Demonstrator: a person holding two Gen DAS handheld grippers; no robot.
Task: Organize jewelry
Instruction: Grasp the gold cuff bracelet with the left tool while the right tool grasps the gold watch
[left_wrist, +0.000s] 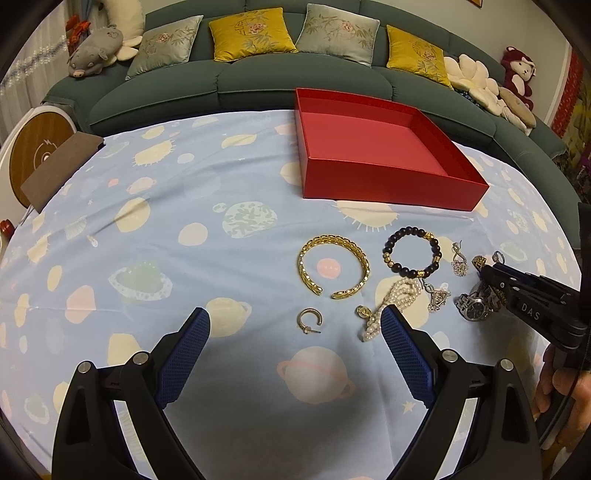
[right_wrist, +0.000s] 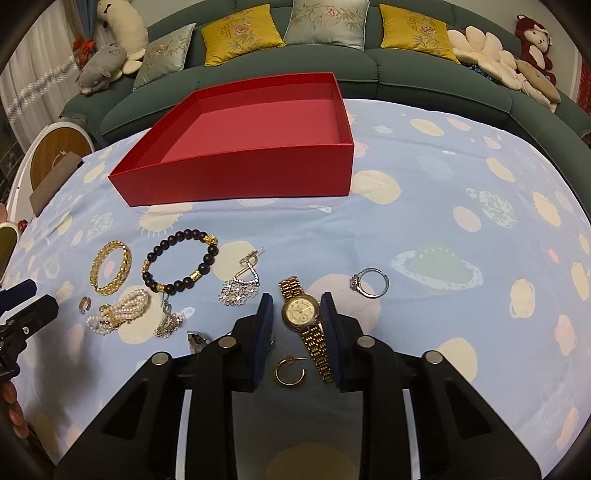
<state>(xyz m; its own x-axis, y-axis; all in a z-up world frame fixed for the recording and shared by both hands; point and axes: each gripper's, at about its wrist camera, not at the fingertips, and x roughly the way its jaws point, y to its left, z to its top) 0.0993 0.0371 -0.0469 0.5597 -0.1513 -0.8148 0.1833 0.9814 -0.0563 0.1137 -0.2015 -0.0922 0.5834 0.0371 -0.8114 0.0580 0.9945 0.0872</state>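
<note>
Gold watch (right_wrist: 303, 325) lies lengthwise between right tool (right_wrist: 297, 314).

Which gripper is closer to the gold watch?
Right. The right gripper has its fingers on either side of the gold watch. The left gripper hovers open off to the side, near the pearl bracelet.

You are working in soft, even indoor light, a little dim and warm, with no harsh glare on the tablecloth (left_wrist: 184, 229). Shadows stay faint: a soft grey patch sits under each gripper's fingers on the cloth, and the red box (right_wrist: 240, 173) throws only a thin dark line at its base. Both fisheye views bend hard at the edges (the sofa (left_wrist: 258, 77) curves like a bow), with black vignetting in the corners. The centre is sharp; the rim smears slightly.
</note>
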